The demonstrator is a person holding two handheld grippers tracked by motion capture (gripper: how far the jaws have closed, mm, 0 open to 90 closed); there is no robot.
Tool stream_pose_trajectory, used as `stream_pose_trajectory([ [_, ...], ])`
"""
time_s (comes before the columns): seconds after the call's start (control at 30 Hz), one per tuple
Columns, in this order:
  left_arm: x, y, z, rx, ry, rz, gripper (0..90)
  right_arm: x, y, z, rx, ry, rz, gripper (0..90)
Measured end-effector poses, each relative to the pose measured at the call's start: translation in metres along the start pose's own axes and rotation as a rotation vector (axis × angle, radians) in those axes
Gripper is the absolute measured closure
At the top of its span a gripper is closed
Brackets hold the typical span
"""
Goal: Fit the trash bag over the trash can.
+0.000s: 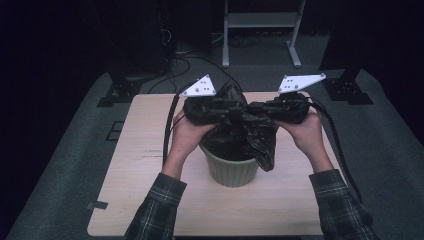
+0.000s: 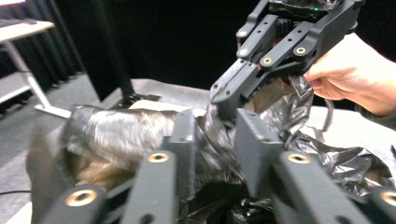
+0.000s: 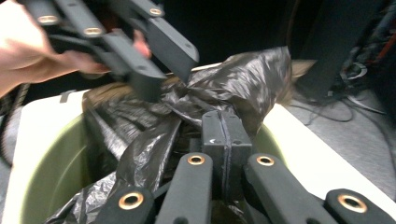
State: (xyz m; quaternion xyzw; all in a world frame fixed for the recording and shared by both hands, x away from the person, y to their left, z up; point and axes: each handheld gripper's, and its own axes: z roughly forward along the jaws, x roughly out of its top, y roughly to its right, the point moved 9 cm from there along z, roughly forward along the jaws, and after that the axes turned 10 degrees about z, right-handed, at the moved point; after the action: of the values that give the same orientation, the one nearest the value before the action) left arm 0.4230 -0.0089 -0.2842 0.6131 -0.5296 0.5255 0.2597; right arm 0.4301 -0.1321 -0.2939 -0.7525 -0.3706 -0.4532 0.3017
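A pale green bin (image 1: 232,172) stands mid-table, lined with a crumpled black bag (image 1: 260,145) whose top is gathered above the rim. Both hands hold the grippers over it, tips facing each other. My left gripper (image 2: 215,140) has its jaws apart, with a bunch of the bag (image 2: 116,130) lying between the pads. My right gripper (image 3: 225,133) has its pads pressed together; in the left gripper view my right gripper (image 2: 223,100) has its tips pinched into the bag film. The left gripper (image 3: 161,70) hangs open just above the bag (image 3: 252,74) and the bin's rim (image 3: 51,158).
The wooden table (image 1: 150,190) sits on grey floor, with bare wood around the bin. Black cables (image 1: 167,130) trail from each gripper off the table's sides. A metal stand (image 1: 260,30) and black stand bases (image 1: 117,92) lie beyond the far edge.
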Motion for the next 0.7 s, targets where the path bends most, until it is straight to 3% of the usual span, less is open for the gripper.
stream_pose_trajectory([
  [0.13, -0.006, -0.004, -0.001, -0.01, -0.017, -0.035, 57.5, 0.006, 0.001, -0.011, 0.012, 0.06, 0.025, 90.0],
  [0.27, -0.009, -0.004, 0.005, -0.032, -0.027, -0.039, 52.5, 0.004, -0.002, -0.019, 0.044, 0.091, 0.039, 90.0],
  [0.5, -0.012, 0.002, 0.016, -0.023, -0.05, -0.006, 46.4, 0.001, -0.001, -0.022, 0.05, 0.094, 0.046, 90.0],
  [0.7, -0.008, -0.001, 0.015, 0.029, -0.048, 0.035, 44.9, 0.002, 0.0, -0.026, 0.053, 0.105, 0.048, 90.0],
])
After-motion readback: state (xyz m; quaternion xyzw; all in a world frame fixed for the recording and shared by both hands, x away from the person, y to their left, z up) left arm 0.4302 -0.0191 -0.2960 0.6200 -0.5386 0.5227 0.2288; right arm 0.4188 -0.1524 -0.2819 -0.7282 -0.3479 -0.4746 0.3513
